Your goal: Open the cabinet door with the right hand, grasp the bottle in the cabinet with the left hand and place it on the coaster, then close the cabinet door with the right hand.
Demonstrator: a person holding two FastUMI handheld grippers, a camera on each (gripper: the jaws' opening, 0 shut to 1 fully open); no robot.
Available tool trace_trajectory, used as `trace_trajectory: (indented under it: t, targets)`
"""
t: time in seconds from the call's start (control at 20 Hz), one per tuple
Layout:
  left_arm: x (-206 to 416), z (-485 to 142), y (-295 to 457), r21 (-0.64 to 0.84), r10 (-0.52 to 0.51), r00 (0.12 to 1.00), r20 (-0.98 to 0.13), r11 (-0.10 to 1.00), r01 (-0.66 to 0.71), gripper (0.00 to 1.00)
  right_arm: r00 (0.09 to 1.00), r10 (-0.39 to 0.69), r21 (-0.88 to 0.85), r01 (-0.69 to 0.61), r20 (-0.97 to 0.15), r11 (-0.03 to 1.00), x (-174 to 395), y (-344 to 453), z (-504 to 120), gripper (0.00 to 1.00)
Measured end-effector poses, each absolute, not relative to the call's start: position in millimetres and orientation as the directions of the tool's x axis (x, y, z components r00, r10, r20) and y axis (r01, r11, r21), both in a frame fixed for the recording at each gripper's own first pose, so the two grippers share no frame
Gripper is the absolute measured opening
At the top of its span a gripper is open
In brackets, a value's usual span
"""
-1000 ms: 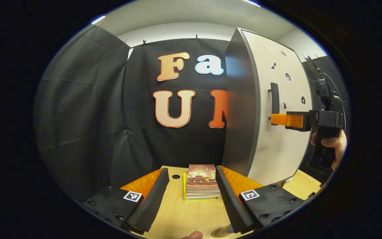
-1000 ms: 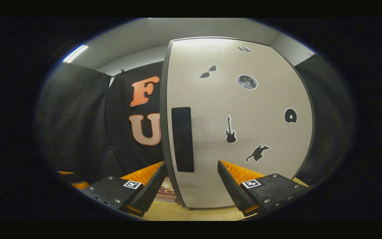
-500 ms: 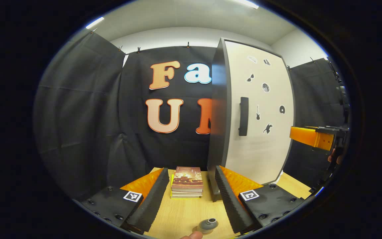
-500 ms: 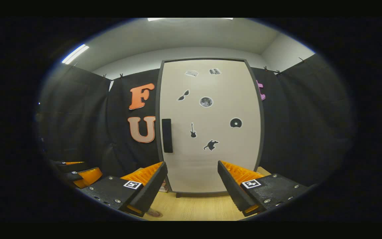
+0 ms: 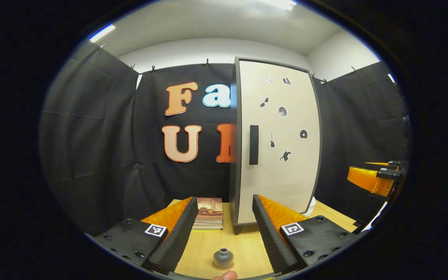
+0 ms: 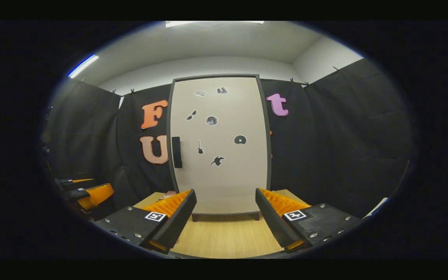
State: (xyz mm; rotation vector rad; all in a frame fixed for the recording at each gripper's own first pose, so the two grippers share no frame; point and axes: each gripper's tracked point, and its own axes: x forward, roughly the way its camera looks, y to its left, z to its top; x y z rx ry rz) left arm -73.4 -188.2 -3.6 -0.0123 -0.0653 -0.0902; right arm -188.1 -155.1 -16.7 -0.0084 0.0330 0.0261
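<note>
One squat, rounded bottle [image 5: 223, 258] stands on grainy wooden table [image 5: 243, 249].

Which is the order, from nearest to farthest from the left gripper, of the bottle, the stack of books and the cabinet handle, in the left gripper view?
1. The bottle, low between the left gripper fingers, on the table.
2. The stack of books, farther back, slightly to the left.
3. The cabinet handle, higher up on the door, to the right.

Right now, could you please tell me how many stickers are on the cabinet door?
6 on the pale cabinet door: two near the top, sunglasses, moon, guitar beside the handle, disc at right; a seventh, an animal, lowest. So 7.
</note>
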Motion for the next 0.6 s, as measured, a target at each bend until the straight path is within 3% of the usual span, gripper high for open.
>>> trace_trajectory:
  t: [0.6]
  targets:
    - [-85.0, 7.5, -184.1, -0.008, -0.055, 0.996, 0.076, 0.998, 0.056, 0.92, 0.999, 0.047, -0.008, -0.047, -0.027, 0.999, -195.1, -153.2, -12.4, 0.94]
